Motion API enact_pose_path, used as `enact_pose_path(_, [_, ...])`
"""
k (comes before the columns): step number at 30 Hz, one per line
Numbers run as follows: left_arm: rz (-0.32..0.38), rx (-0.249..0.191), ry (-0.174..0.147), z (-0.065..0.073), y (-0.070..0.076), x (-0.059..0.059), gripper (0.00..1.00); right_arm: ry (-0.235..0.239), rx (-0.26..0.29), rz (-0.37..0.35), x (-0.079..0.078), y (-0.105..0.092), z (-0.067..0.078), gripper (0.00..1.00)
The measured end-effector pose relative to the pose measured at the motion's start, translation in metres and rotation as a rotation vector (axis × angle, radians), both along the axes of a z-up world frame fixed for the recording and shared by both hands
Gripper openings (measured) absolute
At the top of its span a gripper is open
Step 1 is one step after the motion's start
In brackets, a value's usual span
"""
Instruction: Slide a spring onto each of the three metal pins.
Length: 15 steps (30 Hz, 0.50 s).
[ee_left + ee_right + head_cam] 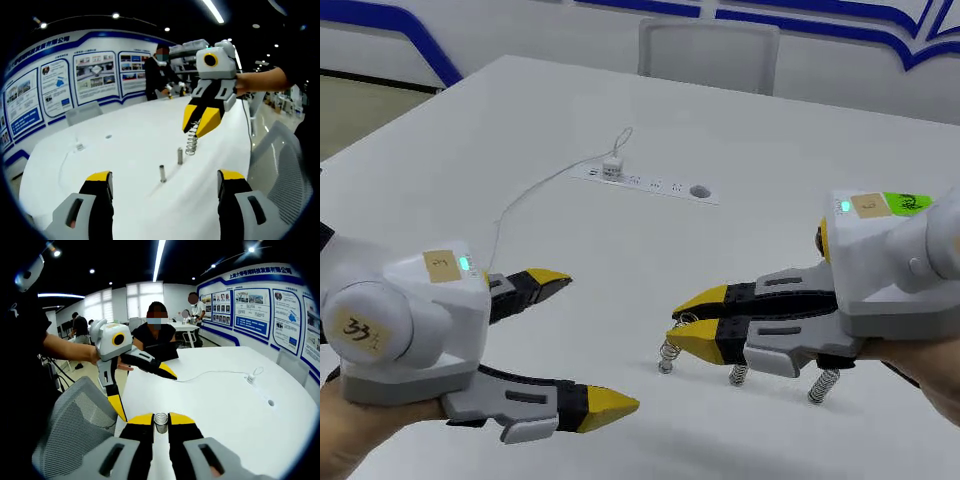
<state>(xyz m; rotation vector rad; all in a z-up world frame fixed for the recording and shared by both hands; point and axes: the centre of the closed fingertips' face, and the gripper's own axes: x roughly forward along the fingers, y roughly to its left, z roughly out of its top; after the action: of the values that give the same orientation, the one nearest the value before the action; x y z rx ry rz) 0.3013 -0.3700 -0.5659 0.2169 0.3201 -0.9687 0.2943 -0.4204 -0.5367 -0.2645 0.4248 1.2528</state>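
Observation:
My right gripper (675, 318) is shut on a coil spring (669, 352), which hangs from its yellow jaw tips down to the white table (520, 130). The right gripper view looks down the spring (161, 422) end-on between the tips of that gripper (161, 419). In the left gripper view two upright metal pins (163, 173) (180, 155) stand bare. The spring (191, 142) hangs just beyond them under the right gripper (196, 131). Two more short upright pieces (738, 375) (823, 385) sit under the right gripper's body; whether they carry coils I cannot tell. My left gripper (598, 342) is open and holds nothing.
A white power strip (645, 183) with a plugged-in charger (612, 168) and a thin cable (550, 185) lies mid-table. A grey chair (708, 55) stands at the far edge, and a mesh chair (80, 420) beside the table. People sit and stand in the background.

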Motion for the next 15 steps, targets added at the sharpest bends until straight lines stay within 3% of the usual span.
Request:
enact_pose_path(7, [0.039, -0.062, 0.012, 0.007, 0.009, 0.004, 0.96, 0.008, -0.001, -0.047, 0.012, -0.008, -0.001, 0.11])
enact_pose_path(15, [0.045, -0.05, 0.03, 0.001, 0.015, 0.004, 1.0, 0.016, 0.021, -0.161, 0.038, -0.019, 0.002, 0.11])
